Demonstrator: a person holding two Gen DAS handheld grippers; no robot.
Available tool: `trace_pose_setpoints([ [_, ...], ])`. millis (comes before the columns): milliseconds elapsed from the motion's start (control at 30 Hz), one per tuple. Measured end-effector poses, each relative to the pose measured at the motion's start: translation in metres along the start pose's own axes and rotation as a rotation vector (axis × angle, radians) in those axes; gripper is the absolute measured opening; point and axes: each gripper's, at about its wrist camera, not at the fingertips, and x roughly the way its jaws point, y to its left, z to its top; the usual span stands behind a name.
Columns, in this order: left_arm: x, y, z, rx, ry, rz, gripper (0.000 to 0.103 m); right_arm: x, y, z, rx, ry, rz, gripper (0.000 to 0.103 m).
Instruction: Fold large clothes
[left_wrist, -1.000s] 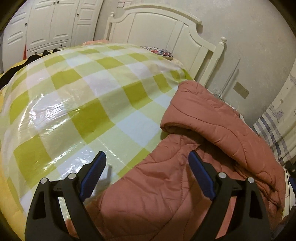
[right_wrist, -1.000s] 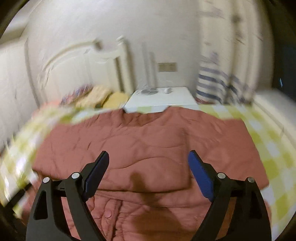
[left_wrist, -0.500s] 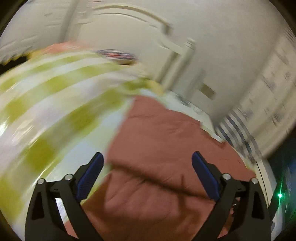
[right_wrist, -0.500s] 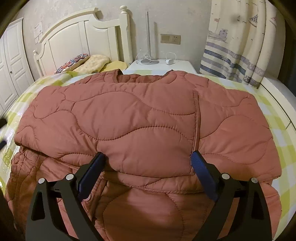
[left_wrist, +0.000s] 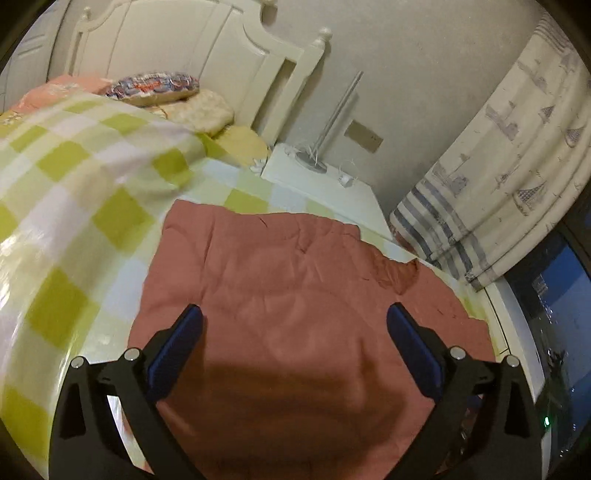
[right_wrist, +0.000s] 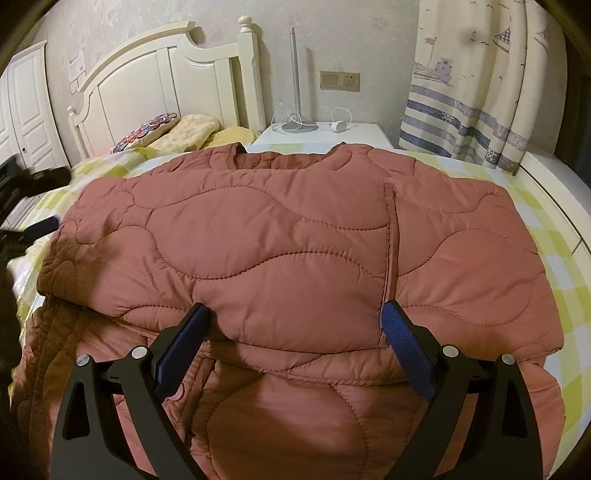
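No legible text, brand or no. in either view. Paper notice on wall beside headboard: print too small to read.

a white headboard against a pale wall, a white nightstand beside it, nautical curtain at right.
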Motion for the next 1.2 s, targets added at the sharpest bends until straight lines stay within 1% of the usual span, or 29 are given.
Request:
trace_pose_setpoints([
  [33, 0.012, 0.002, 0.003, -0.001, 0.042, 0.007, 0.099, 0.0, 0.0, 0.0, 0.002, 0.0, 0.003, 0.09],
  [67, 0.036, 0.009, 0.004, -0.011, 0.132, 0.02, 0.099, 0.0, 0.0, 0.0, 0.004, -0.001, 0.007, 0.09],
  [100, 0.045, 0.011, 0.003, -0.007, 0.162, 0.031, 0.099, -0.001, 0.0, 0.0, 0.005, -0.002, 0.012, 0.09],
  [167, 0.044, 0.008, 0.01, 0.009, 0.145, 0.048, 0.099, -0.001, 0.0, 0.0, 0.006, -0.004, 0.017, 0.09],
  [267, 0.032, 0.004, 0.026, -0.031, 0.098, -0.014, 0.1, -0.001, -0.002, 0.0, 0.018, -0.002, 0.029, 0.09],
  [333, 0.032, 0.007, 0.033, -0.061, 0.062, -0.005, 0.1, 0.0, -0.002, 0.0, 0.023, -0.001, 0.033, 0.09],
  [367, 0.037, 0.01, 0.036, -0.077, 0.061, 0.014, 0.1, 0.0, -0.002, 0.0, 0.024, -0.001, 0.035, 0.09],
  [433, 0.059, 0.02, 0.034, -0.093, 0.11, 0.046, 0.1, 0.001, -0.002, 0.001, 0.027, 0.0, 0.042, 0.09],
  [467, 0.069, 0.02, 0.03, -0.078, 0.131, 0.061, 0.101, 0.001, -0.004, 0.001, 0.029, 0.001, 0.046, 0.09],
  [533, 0.071, 0.005, 0.024, 0.025, 0.107, 0.129, 0.101, 0.002, -0.005, 0.001, 0.038, 0.005, 0.052, 0.09],
  [567, 0.069, -0.003, 0.021, 0.062, 0.099, 0.15, 0.1, 0.002, -0.006, 0.001, 0.044, 0.007, 0.053, 0.09],
  [600, 0.06, -0.011, 0.015, 0.088, 0.069, 0.16, 0.1, 0.003, -0.009, 0.001, 0.055, 0.009, 0.061, 0.091],
  [667, 0.04, -0.022, 0.006, 0.092, 0.002, 0.116, 0.1, 0.003, -0.011, 0.001, 0.068, 0.011, 0.073, 0.091],
  [700, 0.027, -0.029, -0.004, 0.096, -0.021, 0.076, 0.1, 0.003, -0.012, 0.001, 0.072, 0.01, 0.077, 0.091],
  [733, 0.019, -0.036, -0.012, 0.105, -0.03, 0.063, 0.1, 0.003, -0.012, 0.001, 0.072, 0.009, 0.077, 0.091],
  [767, 0.012, -0.043, -0.021, 0.12, -0.038, 0.067, 0.101, 0.002, -0.011, 0.001, 0.07, 0.007, 0.074, 0.091],
  [800, 0.003, -0.05, -0.035, 0.145, -0.042, 0.085, 0.101, 0.002, -0.011, 0.0, 0.069, 0.007, 0.073, 0.091],
  [867, -0.001, -0.059, -0.058, 0.191, -0.028, 0.133, 0.101, 0.002, -0.011, 0.0, 0.069, 0.006, 0.074, 0.091],
  [933, 0.006, -0.063, -0.072, 0.236, -0.006, 0.171, 0.101, 0.002, -0.011, 0.0, 0.07, 0.006, 0.073, 0.091],
  [967, 0.013, -0.063, -0.078, 0.277, 0.013, 0.203, 0.101, 0.002, -0.011, 0.0, 0.068, 0.007, 0.073, 0.091],
  [1000, 0.018, -0.062, -0.08, 0.294, 0.027, 0.214, 0.101, 0.002, -0.011, 0.0, 0.067, 0.006, 0.072, 0.091],
  [1100, 0.015, -0.059, -0.08, 0.289, 0.044, 0.201, 0.101, 0.0, -0.013, 0.0, 0.073, 0.001, 0.068, 0.091],
  [1167, -0.001, -0.058, -0.082, 0.28, 0.015, 0.191, 0.101, 0.0, -0.014, -0.001, 0.082, 0.001, 0.069, 0.091],
  [1200, -0.016, -0.059, -0.088, 0.279, -0.024, 0.201, 0.101, 0.0, -0.015, -0.001, 0.087, 0.001, 0.069, 0.091],
])
